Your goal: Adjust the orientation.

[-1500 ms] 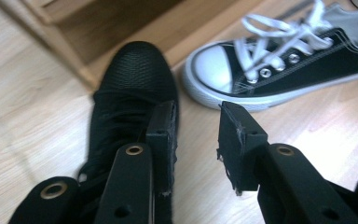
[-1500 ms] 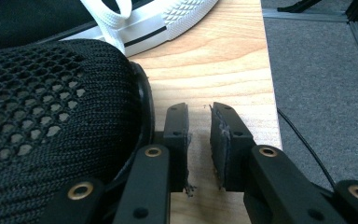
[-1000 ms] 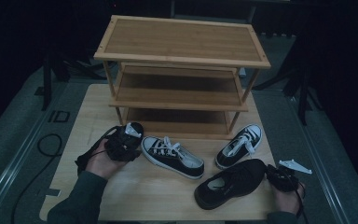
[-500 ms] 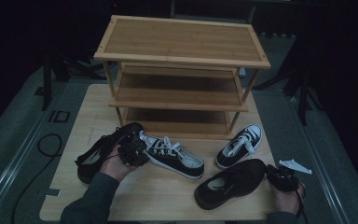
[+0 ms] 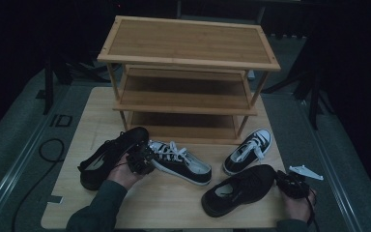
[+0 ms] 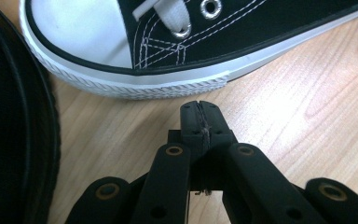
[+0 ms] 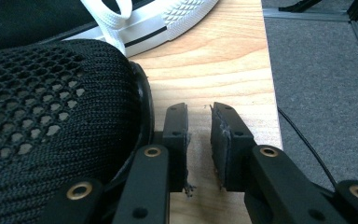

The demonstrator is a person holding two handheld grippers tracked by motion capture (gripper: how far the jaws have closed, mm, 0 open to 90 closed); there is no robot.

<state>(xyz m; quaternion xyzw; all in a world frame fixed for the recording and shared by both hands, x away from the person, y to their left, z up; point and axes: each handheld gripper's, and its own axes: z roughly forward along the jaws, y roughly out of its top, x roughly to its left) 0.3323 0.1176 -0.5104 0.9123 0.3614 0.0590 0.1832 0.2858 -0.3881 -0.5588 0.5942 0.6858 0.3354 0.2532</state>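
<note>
Two pairs of shoes lie on the wooden table in front of a bamboo three-shelf rack [image 5: 188, 43]. A black mesh shoe [image 5: 108, 157] lies at the left, with a black-and-white canvas sneaker [image 5: 183, 163] beside it. My left gripper [image 5: 146, 158] sits between them, shut and empty, its tips [image 6: 199, 109] just short of the sneaker's white toe cap [image 6: 93, 37]. The other canvas sneaker [image 5: 249, 149] and the other black mesh shoe [image 5: 239, 189] lie at the right. My right gripper [image 7: 199, 114] is slightly open on bare wood, touching nothing, right beside that mesh shoe [image 7: 51, 121].
The table's right edge [image 7: 270, 93] runs close to my right gripper, with grey carpet beyond. A cable [image 5: 48, 150] loops on the floor at the left. Bare table surface [image 5: 169, 203] lies between my two forearms.
My left gripper has moved right, from over the left black shoe to the toe of the canvas sneaker. The right gripper and all shoes stay put.
</note>
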